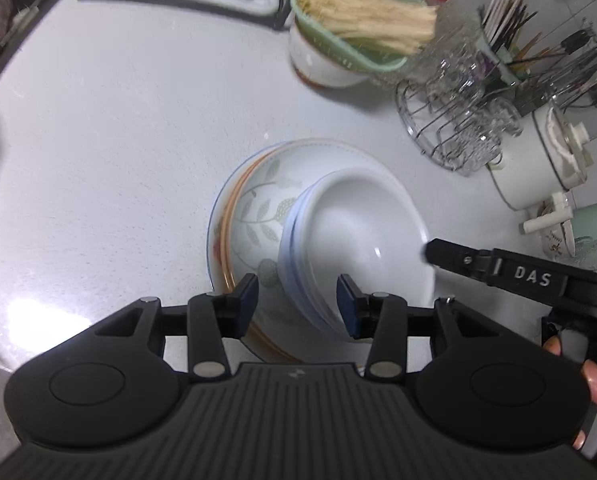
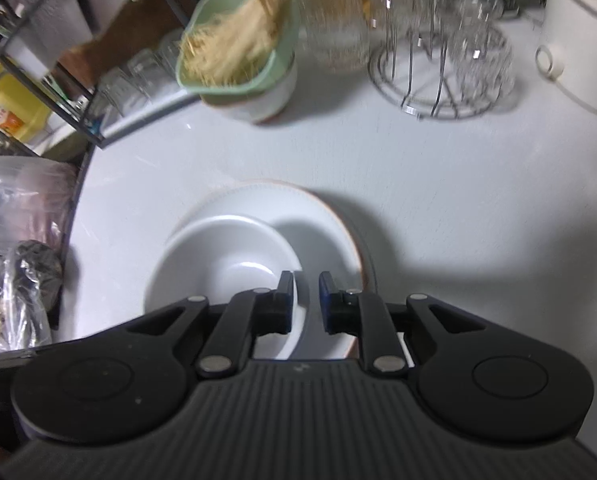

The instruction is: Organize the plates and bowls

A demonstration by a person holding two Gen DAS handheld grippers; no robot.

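Right now the right gripper point(image 2: 303, 300) is seen w/ jaws drawn close on the rim of the white bowls point(image 2: 222, 264), a small gap showing; a firm clamp can't be confirmed. Left gripper point(image 1: 297, 304) is held w/ jaws apart, straddling the near edge of the bowl stack w/o touching. Bowls are tilted inside a leaf-patterned bowl point(image 1: 258, 216), itself set on plates point(image 1: 214, 240), on the white counter point(image 1: 118, 120). A glass rack point(image 1: 458, 120) stands well apart.

Lower rim of plate point(image 2: 330, 216) and near edge of bowl point(image 2: 218, 256) hidden behind right gripper point(image 2: 305, 300). Glasses point(image 2: 478, 40) motion-blurred. Pot point(image 2: 578, 40) cut off at frame edge. Utensils point(image 1: 510, 12) indistinct.
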